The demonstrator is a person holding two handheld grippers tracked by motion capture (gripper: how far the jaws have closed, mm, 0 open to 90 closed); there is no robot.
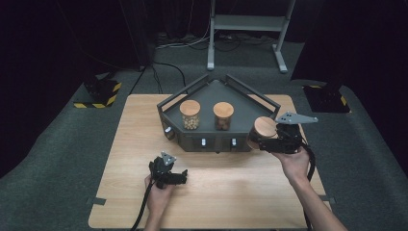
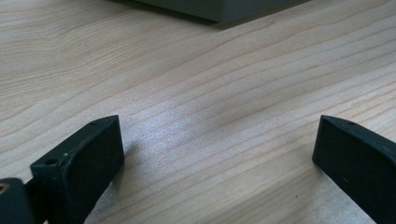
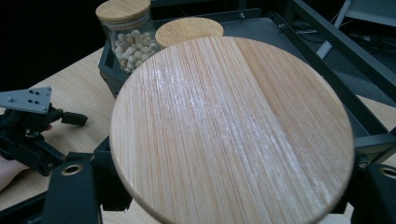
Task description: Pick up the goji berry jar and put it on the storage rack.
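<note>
Dark room, wood surface (image 1: 216, 192) with grey tray (image 1: 168, 107) at far side. Right gripper (image 1: 260, 139) fingers clamped on jar (image 3: 233, 126), upright, lid up, at tray's right front corner; tray floor lies left and beyond. Two jars (image 1: 190, 114) already inside. Left gripper (image 1: 179, 177) fingers apart, empty, well apart from tray.

1. My high view is looking forward and down from above the person's side, taking in the whole wooden table (image 1: 216, 192) and the dark tray (image 1: 219, 103) from far off.
2. My left gripper view is hovering very near the tabletop, facing along the wood grain toward the tray's front edge (image 2: 219, 11).
3. My right gripper view is sitting close behind a wooden lid (image 3: 233, 130), facing across the tray; it is sharing the bead jar (image 3: 126, 42) and the left gripper (image 3: 32, 126) with the high view.
</note>
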